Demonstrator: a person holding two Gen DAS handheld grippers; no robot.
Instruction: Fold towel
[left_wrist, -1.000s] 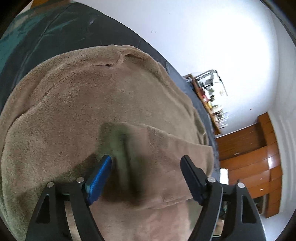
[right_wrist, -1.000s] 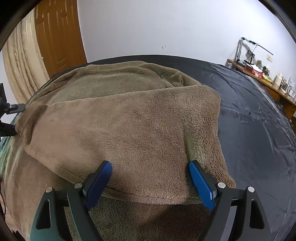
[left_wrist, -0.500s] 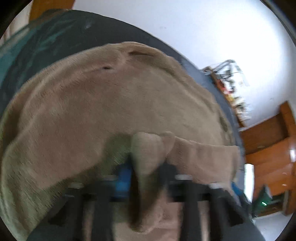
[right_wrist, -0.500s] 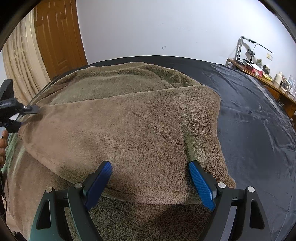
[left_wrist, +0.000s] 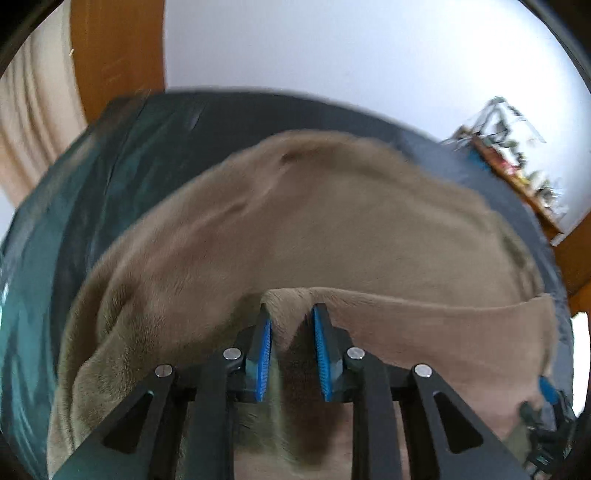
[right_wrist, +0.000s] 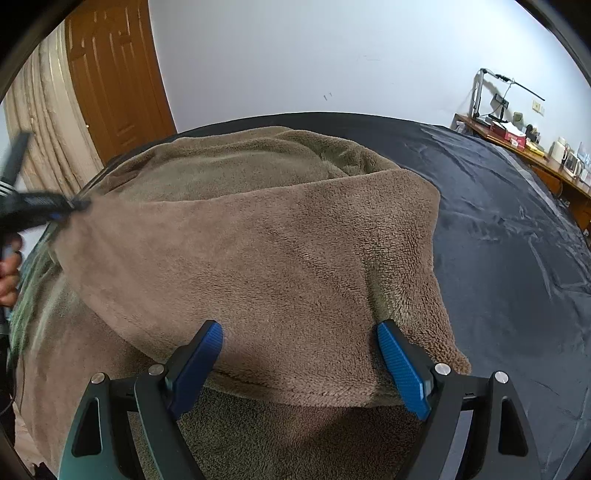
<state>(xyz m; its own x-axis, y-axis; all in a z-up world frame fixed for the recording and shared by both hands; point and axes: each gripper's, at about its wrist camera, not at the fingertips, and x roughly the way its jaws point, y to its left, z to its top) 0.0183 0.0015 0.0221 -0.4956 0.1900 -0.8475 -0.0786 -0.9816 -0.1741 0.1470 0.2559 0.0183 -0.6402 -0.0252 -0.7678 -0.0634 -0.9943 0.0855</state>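
Observation:
A brown fleece towel (left_wrist: 332, 221) lies spread on a dark bed, with one layer folded over itself. My left gripper (left_wrist: 291, 310) is shut on a pinched corner of the folded layer and holds it raised. In the right wrist view the towel (right_wrist: 277, 258) fills the middle, and the left gripper (right_wrist: 55, 206) grips its far left corner. My right gripper (right_wrist: 299, 326) is open, its blue fingers straddling the folded layer's near edge. It also shows as a blurred shape, the right gripper (left_wrist: 546, 391), at the lower right of the left wrist view.
The dark bed cover (right_wrist: 517, 258) stretches bare to the right of the towel. A wooden door (right_wrist: 110, 74) and a beige curtain (right_wrist: 37, 129) stand at the back left. A cluttered desk (right_wrist: 535, 147) runs along the right wall. A hand (right_wrist: 9, 277) shows at the left edge.
My left gripper went from open to shut on the towel's corner and has lifted it, swinging its view upward. The right gripper has stayed open in place.

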